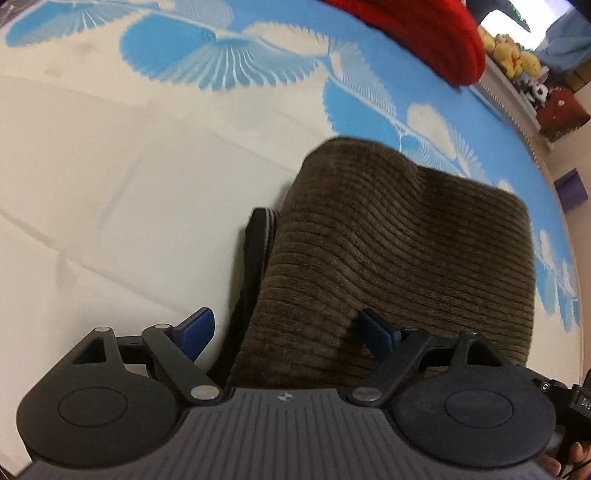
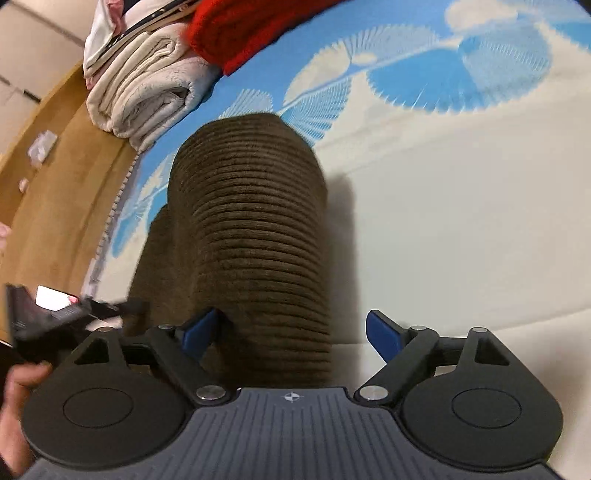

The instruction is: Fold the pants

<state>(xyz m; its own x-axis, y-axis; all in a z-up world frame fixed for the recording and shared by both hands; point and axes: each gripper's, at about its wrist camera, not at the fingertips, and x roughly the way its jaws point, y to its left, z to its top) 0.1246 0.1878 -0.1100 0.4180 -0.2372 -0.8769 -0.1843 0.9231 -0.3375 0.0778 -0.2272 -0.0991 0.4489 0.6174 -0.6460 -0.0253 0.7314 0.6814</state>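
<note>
The brown corduroy pants [image 1: 399, 251] lie folded into a thick bundle on the bed, with a dark waistband edge [image 1: 255, 251] showing at their left side. My left gripper [image 1: 288, 332] is open, its blue fingers [image 1: 195, 332] spread on either side of the bundle's near left edge. In the right wrist view the pants [image 2: 255, 236] rise as a rounded fold straight ahead. My right gripper [image 2: 295, 332] is open, its left finger [image 2: 201, 330] against the fabric and its right finger over bare sheet.
The bed sheet [image 1: 110, 206] is cream with a blue fan pattern. A red knit garment [image 1: 424, 33] lies at the far edge, also in the right wrist view [image 2: 240, 29]. Folded white bedding [image 2: 144, 92] sits beside it. Wooden floor [image 2: 55, 177] lies past the bed edge.
</note>
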